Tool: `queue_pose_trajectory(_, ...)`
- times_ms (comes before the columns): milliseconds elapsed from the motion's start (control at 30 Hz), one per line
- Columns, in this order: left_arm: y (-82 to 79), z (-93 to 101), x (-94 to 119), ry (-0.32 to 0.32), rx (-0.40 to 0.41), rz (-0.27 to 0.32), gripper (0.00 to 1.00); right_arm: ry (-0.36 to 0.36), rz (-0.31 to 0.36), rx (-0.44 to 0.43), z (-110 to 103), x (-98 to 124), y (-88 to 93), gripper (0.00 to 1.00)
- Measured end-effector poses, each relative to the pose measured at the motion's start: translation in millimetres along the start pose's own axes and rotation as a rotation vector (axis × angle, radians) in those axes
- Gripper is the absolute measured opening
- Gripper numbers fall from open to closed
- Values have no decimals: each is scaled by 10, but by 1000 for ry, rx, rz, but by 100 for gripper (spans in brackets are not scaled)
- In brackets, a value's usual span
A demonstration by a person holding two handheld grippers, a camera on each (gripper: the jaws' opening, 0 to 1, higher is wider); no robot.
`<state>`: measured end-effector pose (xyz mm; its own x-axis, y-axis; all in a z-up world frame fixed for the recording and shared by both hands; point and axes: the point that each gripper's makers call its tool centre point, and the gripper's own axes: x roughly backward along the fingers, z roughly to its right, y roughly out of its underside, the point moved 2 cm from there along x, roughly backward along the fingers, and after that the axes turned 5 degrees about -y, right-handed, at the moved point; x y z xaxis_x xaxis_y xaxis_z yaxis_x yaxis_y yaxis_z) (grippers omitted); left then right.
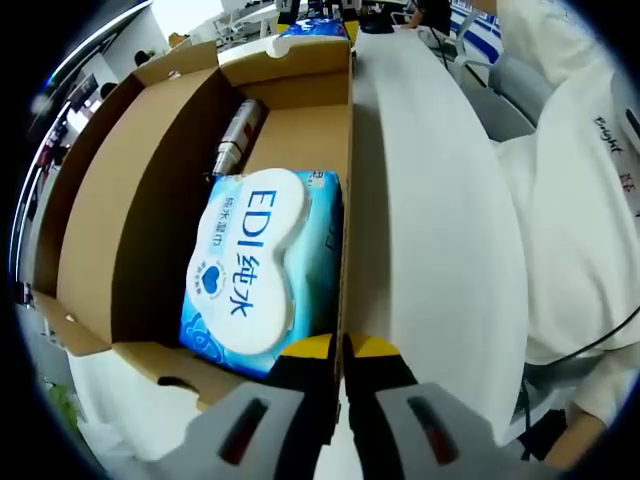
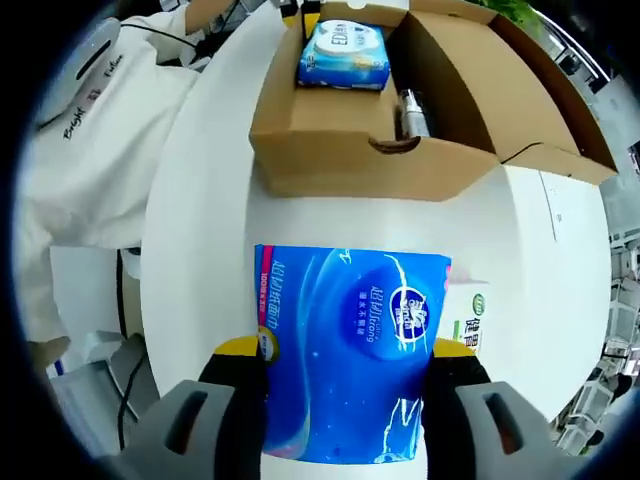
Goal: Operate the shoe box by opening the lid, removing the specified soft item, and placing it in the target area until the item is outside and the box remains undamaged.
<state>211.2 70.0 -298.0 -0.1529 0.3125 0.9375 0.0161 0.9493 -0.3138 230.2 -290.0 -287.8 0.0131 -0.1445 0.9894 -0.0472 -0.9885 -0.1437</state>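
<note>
Two tongs are working at once here, and each is doing its own job. The right tongs (image 2: 345,385) are spread wide and clamping a blue tissue pack (image 2: 350,350) by its two sides, carrying it flat over the white desk (image 2: 210,160) on the near side of the shoe box (image 2: 370,160); the soft item is already outside the box, and it looks to be on its way to the target area. Beneath its right edge a white packet with green print (image 2: 472,325) is peeking out on the desk. The left tongs (image 1: 340,365) are pinching almost shut on the cardboard wall (image 1: 346,200) of the box, one jaw inside, one outside, most likely steadying it so the box is not sliding or tearing. Inside the box a wet-wipes pack (image 1: 262,270) is lying flat on the bottom, and beyond it a silvery cylindrical bottle (image 1: 238,135) is resting on its side against the far end. The flaps (image 1: 175,65) are standing open and appear uncreased. A person in white clothing (image 1: 580,200) is standing just beside the desk.
</note>
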Motion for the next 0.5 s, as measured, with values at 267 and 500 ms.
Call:
queue_pose_trajectory(267, -5, -2, 14, -2, -1, 1, 3, -18, -16, 11, 21, -89, 31, 62)
queue_pose_trajectory(500, -7, 4, 21, -1, -1, 1, 3, -38, -32, 9, 33, -150, 56, 63)
